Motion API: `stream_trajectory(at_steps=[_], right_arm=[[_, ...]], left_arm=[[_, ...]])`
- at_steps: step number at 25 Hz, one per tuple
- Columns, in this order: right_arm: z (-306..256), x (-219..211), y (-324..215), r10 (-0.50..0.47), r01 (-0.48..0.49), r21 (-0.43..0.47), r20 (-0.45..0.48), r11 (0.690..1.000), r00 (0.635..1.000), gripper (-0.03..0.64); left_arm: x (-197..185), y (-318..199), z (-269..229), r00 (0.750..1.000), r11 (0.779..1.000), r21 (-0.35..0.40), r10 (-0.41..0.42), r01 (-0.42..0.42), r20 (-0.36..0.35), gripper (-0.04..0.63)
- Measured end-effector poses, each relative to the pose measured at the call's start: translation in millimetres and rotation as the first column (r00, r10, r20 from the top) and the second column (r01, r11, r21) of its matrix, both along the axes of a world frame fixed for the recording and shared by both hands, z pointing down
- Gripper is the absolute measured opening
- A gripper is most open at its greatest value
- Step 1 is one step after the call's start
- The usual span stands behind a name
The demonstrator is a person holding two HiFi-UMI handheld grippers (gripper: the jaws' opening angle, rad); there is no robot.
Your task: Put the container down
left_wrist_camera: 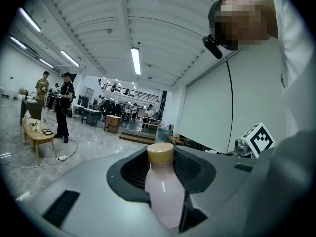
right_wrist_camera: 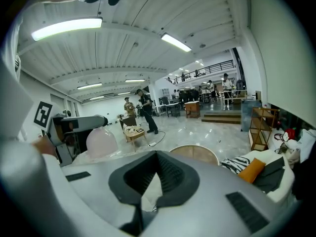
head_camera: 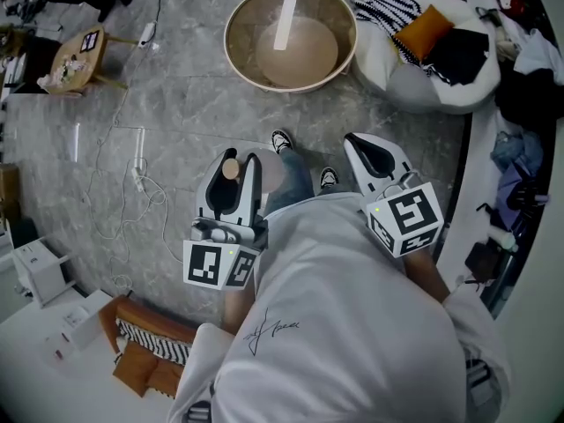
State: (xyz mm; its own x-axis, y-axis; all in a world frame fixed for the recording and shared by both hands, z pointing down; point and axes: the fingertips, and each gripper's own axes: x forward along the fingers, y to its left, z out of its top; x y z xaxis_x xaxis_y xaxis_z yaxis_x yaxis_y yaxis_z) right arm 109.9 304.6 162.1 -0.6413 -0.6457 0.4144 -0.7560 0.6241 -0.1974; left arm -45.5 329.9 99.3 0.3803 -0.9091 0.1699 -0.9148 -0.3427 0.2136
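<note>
Grey marble floor (head_camera: 194,104), white beanbag (head_camera: 379,60), small wooden table (head_camera: 66,55), strip lights (left_wrist_camera: 135,60) overhead.

Cursive mark (head_camera: 275,329) on white shirt (head_camera: 352,307), perhaps a signature, unreadable

Container (left_wrist_camera: 165,196) glossy translucent plastic, cap (left_wrist_camera: 160,153) matt; floor (head_camera: 185,104) polished stone.

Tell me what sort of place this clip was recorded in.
Probably a large open indoor hall used as a shared workspace. It has a polished stone floor and a high ribbed ceiling with strip lights. People stand beside a low table, and a beanbag sits nearby.
</note>
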Motion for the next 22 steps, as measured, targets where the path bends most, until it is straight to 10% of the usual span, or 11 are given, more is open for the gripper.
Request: stream_trajectory(at_steps=[22], right_arm=[[-3.1, -67.0, -86.6, 0.013, -0.014, -0.014, -0.028, 1.000, 1.000, 0.014]], left_arm=[[-55.8, -94.0, 8.3, 0.996, 0.996, -0.039, 0.084, -0.085, -0.037, 0.147]])
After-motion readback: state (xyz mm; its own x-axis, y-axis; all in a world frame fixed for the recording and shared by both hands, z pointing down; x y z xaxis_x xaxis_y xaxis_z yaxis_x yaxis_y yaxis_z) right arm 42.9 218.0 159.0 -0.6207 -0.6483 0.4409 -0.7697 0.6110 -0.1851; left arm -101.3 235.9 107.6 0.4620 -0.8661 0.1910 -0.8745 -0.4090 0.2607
